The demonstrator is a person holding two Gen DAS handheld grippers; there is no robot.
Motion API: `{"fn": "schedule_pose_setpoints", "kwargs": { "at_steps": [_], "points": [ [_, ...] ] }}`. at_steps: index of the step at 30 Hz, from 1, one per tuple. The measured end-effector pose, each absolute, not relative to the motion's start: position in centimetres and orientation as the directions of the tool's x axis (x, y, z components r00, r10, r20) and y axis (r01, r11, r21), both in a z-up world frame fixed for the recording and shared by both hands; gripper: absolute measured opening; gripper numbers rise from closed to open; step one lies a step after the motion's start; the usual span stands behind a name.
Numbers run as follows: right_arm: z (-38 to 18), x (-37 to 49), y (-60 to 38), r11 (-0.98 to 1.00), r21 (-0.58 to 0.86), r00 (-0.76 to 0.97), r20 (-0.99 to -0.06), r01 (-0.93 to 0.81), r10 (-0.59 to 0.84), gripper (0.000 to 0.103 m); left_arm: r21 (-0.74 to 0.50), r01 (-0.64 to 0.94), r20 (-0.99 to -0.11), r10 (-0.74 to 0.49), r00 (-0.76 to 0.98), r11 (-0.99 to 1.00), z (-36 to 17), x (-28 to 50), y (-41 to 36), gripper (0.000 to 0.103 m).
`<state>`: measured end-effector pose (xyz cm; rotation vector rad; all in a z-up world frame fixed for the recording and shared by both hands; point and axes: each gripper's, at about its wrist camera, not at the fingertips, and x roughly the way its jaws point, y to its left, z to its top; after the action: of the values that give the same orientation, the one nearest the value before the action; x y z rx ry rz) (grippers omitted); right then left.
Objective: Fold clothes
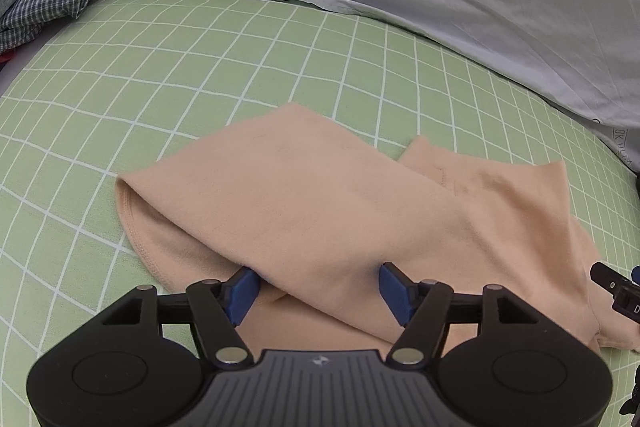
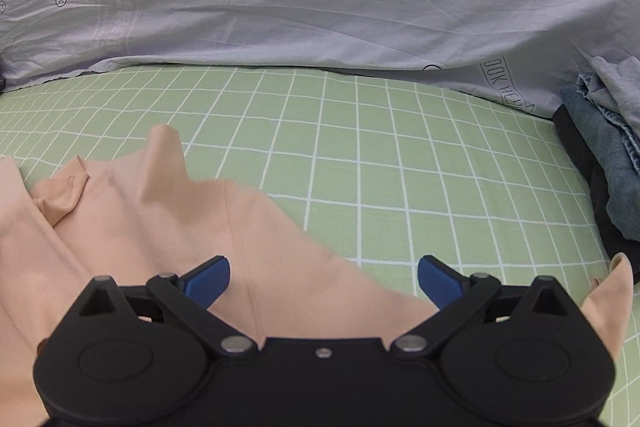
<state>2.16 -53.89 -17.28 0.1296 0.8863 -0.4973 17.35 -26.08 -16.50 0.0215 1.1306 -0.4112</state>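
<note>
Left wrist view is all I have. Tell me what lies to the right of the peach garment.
Observer: A pile of folded clothes, denim on top, sits at the bed's right edge.
Operator: Report the right claw.
Observer: The right claw is open, blue pads spread above the peach garment, gripping nothing.
Operator: Describe the fabric under it.
Observer: A stitched seam runs down between its fingers.

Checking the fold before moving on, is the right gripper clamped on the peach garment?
No, the right gripper has its blue fingers spread wide apart above the peach garment, pinching nothing.
</note>
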Motion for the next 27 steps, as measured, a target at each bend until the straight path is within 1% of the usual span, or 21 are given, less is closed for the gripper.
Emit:
{"fn": "schedule_pose_setpoints", "kwargs": {
  "at_steps": [2, 3, 4, 5, 6, 7, 9, 11, 13, 15, 16, 17, 19, 20, 21, 22, 23, 24, 26, 27],
  "points": [
    [-17.9, 3.0, -54.2, 0.879, -0.095, 0.515, -0.779, 0.467, -0.358, 0.101, -0.203, 0.306, -0.879, -0.311, 0.361, 0.93, -16.6, 17.7, -26.1, 0.063],
    [-18.1, 3.2, -54.4, 0.874, -0.095, 0.506, -0.783, 0.476, -0.361, 0.1, -0.203, 0.295, -0.878, -0.307, 0.368, 0.934, -16.6, 17.9, -26.0, 0.053],
    [-18.3, 3.4, -54.6, 0.869, -0.094, 0.498, -0.787, 0.486, -0.364, 0.1, -0.204, 0.291, -0.877, -0.306, 0.371, 0.935, -16.5, 18.0, -26.0, 0.039],
    [-18.4, 3.6, -54.8, 0.863, -0.093, 0.49, -0.79, 0.496, -0.367, 0.1, -0.208, 0.284, -0.875, -0.308, 0.375, 0.936, -16.4, 18.2, -26.1, 0.03],
    [-18.6, 3.7, -54.9, 0.861, -0.092, 0.484, -0.795, 0.5, -0.366, 0.1, -0.223, 0.275, -0.87, -0.318, 0.377, 0.935, -16.2, 18.5, -26.0, 0.014],
    [-18.8, 3.8, -55.0, 0.859, -0.095, 0.476, -0.799, 0.503, -0.368, 0.099, -0.235, 0.262, -0.868, -0.324, 0.376, 0.936, -15.9, 18.8, -25.8, 0.01],
    [-19.1, 3.5, -55.0, 0.854, -0.09, 0.478, -0.796, 0.513, -0.371, 0.1, -0.263, 0.234, -0.863, -0.336, 0.377, 0.936, -14.9, 19.5, -25.2, 0.008],
    [-19.3, 3.1, -55.2, 0.85, -0.064, 0.487, -0.796, 0.523, -0.36, 0.1, -0.281, 0.213, -0.845, -0.347, 0.407, 0.936, -13.3, 20.3, -24.3, 0.007],
    [-19.5, 2.7, -55.4, 0.844, -0.04, 0.495, -0.795, 0.535, -0.351, 0.102, -0.292, 0.173, -0.813, -0.34, 0.473, 0.941, -11.3, 21.2, -22.5, 0.007],
    [-19.5, 2.6, -55.3, 0.838, -0.036, 0.494, -0.793, 0.545, -0.356, 0.102, -0.292, 0.106, -0.782, -0.302, 0.545, 0.95, -9.4, 22.6, -20.0, 0.007],
    [-19.5, 2.6, -55.3, 0.834, -0.034, 0.494, -0.792, 0.55, -0.358, 0.103, -0.277, 0.065, -0.767, -0.261, 0.586, 0.959, -8.5, 23.3, -18.5, 0.007],
    [-19.6, 2.6, -55.2, 0.831, -0.033, 0.494, -0.791, 0.555, -0.361, 0.103, -0.239, 0.005, -0.745, -0.186, 0.64, 0.971, -7.5, 24.3, -16.4, 0.007],
    [-19.5, 2.7, -55.0, 0.835, -0.055, 0.492, -0.786, 0.548, -0.375, 0.103, -0.157, -0.127, -0.728, -0.028, 0.685, 0.979, -6.5, 25.8, -12.8, 0.007],
    [-19.5, 2.7, -54.9, 0.836, -0.057, 0.493, -0.784, 0.546, -0.376, 0.103, -0.145, -0.213, -0.734, 0.039, 0.678, 0.966, -6.4, 26.6, -10.7, 0.007],
    [-19.5, 2.7, -54.9, 0.837, -0.059, 0.495, -0.783, 0.544, -0.377, 0.103, -0.163, -0.3, -0.747, 0.081, 0.66, 0.94, -6.5, 27.0, -8.4, 0.006],
    [-19.4, 2.7, -55.0, 0.836, -0.051, 0.495, -0.785, 0.546, -0.372, 0.103, -0.174, -0.383, -0.766, 0.12, 0.632, 0.907, -6.8, 27.3, -6.4, 0.008],
    [-19.4, 2.7, -55.0, 0.835, -0.041, 0.495, -0.788, 0.549, -0.365, 0.103, -0.183, -0.44, -0.792, 0.133, 0.596, 0.879, -7.4, 27.2, -5.0, 0.008],
    [-19.4, 2.7, -55.1, 0.834, -0.034, 0.495, -0.791, 0.551, -0.359, 0.103, -0.188, -0.492, -0.818, 0.141, 0.557, 0.85, -8.1, 27.1, -3.6, 0.009],
    [-19.3, 2.7, -54.8, 0.832, -0.045, 0.491, -0.789, 0.553, -0.369, 0.103, -0.231, -0.507, -0.839, 0.094, 0.536, 0.83, -9.3, 26.0, -2.5, 0.017],
    [-19.3, 2.9, -54.7, 0.834, -0.058, 0.487, -0.788, 0.549, -0.376, 0.103, -0.226, -0.494, -0.835, 0.094, 0.542, 0.84, -9.6, 25.5, -2.9, 0.026]
  ]
}}
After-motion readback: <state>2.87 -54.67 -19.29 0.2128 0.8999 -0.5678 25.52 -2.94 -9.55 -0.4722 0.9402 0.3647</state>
